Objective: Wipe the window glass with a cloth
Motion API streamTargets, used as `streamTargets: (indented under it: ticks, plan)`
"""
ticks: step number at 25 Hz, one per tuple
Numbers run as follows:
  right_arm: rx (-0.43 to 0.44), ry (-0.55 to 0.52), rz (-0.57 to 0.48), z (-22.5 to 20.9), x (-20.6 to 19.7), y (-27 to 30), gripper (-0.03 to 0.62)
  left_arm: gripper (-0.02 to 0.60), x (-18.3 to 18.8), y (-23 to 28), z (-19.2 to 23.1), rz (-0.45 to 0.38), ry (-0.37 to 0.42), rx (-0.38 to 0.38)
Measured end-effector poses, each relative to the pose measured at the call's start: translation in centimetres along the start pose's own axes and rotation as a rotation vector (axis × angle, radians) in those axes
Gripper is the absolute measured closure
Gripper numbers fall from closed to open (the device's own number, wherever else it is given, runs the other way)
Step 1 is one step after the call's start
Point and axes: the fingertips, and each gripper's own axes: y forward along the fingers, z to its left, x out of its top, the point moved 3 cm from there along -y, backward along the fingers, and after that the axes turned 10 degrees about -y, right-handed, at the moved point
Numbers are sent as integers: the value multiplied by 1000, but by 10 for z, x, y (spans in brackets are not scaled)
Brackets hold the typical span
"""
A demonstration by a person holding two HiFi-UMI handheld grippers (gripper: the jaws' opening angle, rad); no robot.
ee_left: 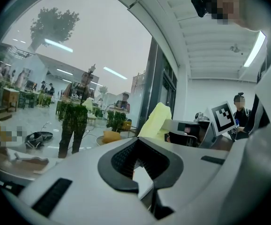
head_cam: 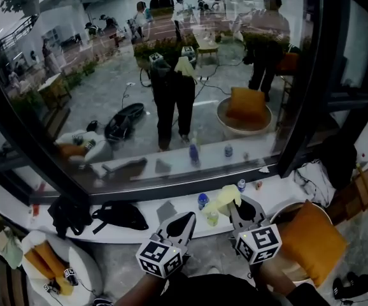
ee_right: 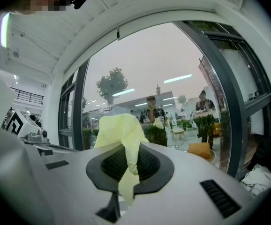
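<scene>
Yellow cloth [ee_right: 116,130] in R gripper [ee_right: 128,165], facing glass [head_cam: 107,94]

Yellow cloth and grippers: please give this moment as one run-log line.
right gripper: shut on yellow cloth | left gripper: shut, empty | window glass: cloth held short of it

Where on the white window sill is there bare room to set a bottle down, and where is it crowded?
Bare sill lies between the small bottle and the white cloth heap. Crowded leftward: blue bottle, grey pad, black bag, with the gripped yellow cloth in front.
</scene>
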Motion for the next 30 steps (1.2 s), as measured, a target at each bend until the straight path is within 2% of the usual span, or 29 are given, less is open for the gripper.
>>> streamTargets:
  ticks: [11,30]
  plan:
    - [38,-24,13,15,0,4,557,583,-2,-13,4,-12,-5,18]
    - [46,-17,13,4,-2,10,557,583,-1,-2,2,-7,0,24]
